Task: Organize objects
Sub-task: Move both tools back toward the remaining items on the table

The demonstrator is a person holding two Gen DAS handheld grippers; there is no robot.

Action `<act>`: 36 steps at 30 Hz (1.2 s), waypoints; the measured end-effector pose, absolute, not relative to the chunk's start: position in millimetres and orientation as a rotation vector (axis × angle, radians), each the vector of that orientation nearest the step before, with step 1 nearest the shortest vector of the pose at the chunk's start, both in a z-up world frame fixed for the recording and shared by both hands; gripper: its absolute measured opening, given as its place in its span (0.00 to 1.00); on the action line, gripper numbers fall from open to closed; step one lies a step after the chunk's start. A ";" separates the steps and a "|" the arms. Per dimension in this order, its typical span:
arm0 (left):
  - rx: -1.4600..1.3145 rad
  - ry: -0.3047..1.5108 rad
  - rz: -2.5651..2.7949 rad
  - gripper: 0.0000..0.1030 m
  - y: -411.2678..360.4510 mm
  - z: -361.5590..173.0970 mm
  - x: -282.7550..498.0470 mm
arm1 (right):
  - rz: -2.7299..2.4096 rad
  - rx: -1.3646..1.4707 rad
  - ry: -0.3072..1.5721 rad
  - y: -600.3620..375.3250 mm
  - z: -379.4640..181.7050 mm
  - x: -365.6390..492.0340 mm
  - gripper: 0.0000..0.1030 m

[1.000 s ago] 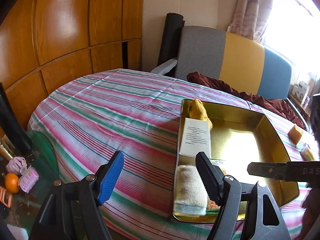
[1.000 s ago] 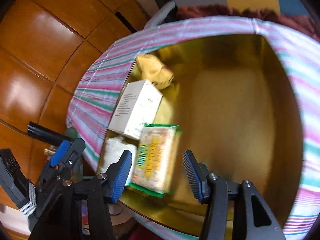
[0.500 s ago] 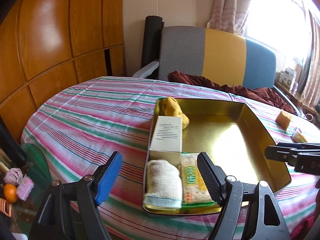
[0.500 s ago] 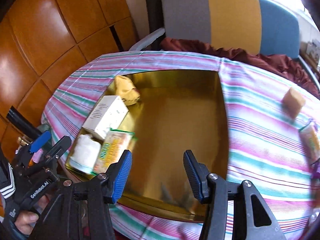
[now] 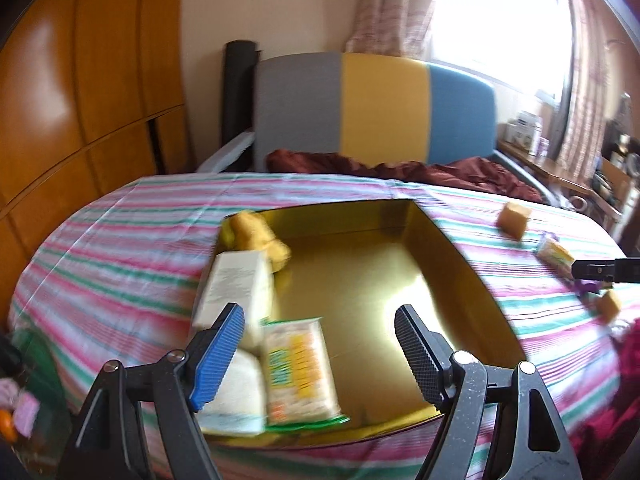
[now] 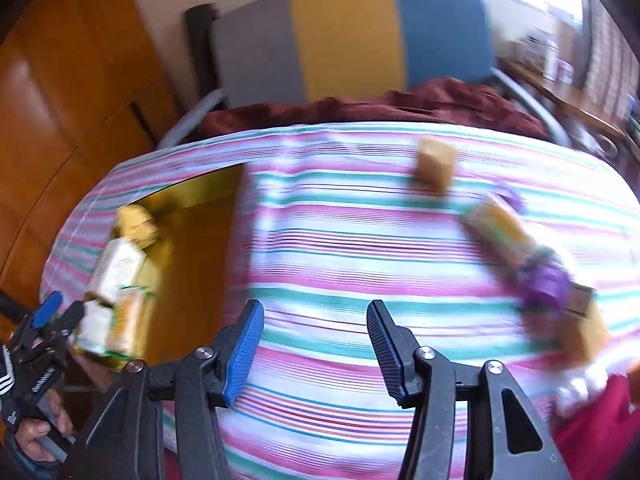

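A gold tray (image 5: 464,264) (image 6: 192,196) lies on the striped tablecloth. Along its left side sit a yellow plush (image 5: 260,236), a white box (image 5: 236,288), a folded towel (image 5: 236,392) and a cracker packet (image 5: 298,364). My left gripper (image 5: 316,356) hovers open over the tray's near end, empty. My right gripper (image 6: 316,348) stands open and empty above bare cloth, right of the tray. Loose on the cloth to the right lie a tan cube (image 6: 436,164) (image 5: 514,220), a wrapped snack bar (image 6: 496,232) (image 5: 554,254), a purple object (image 6: 546,284) and another tan block (image 5: 610,306).
A grey, yellow and blue chair (image 5: 372,108) with dark red cloth (image 5: 400,170) stands behind the table. Wooden panelling (image 5: 80,80) fills the left. A red cloth (image 6: 596,436) lies at the near right. Small items sit on a low glass surface (image 5: 24,416) at the far left.
The right gripper has left the cracker packet in the tray and swung right over the bare cloth. The left gripper has shifted right, so the tray now lies centred before it.
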State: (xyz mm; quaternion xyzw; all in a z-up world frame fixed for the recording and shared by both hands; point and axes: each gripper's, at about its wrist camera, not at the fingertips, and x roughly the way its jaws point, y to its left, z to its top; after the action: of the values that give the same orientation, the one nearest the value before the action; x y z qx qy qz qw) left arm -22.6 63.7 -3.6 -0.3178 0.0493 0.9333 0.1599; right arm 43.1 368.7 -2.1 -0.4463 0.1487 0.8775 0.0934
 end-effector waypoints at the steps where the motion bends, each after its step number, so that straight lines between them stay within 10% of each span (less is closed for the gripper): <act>1: -0.902 0.147 2.646 0.76 71.3 -2.5 -23.0 | 2.571 -1.311 0.456 382.6 -1.2 49.8 0.53; 29: -0.852 0.347 2.150 0.79 253.0 -11.5 22.1 | 2.034 -1.853 0.380 551.2 -72.7 109.9 0.64; 36: -0.890 0.326 2.081 0.79 282.0 -17.1 20.4 | 2.063 -1.910 0.228 537.4 -82.1 108.1 0.50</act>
State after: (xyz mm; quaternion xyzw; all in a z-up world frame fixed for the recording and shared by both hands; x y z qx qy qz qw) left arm 20.4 282.0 -17.1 -0.3543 0.1296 0.8283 0.4143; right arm 108.1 537.4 -82.1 -0.6684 0.0799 0.7220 0.1600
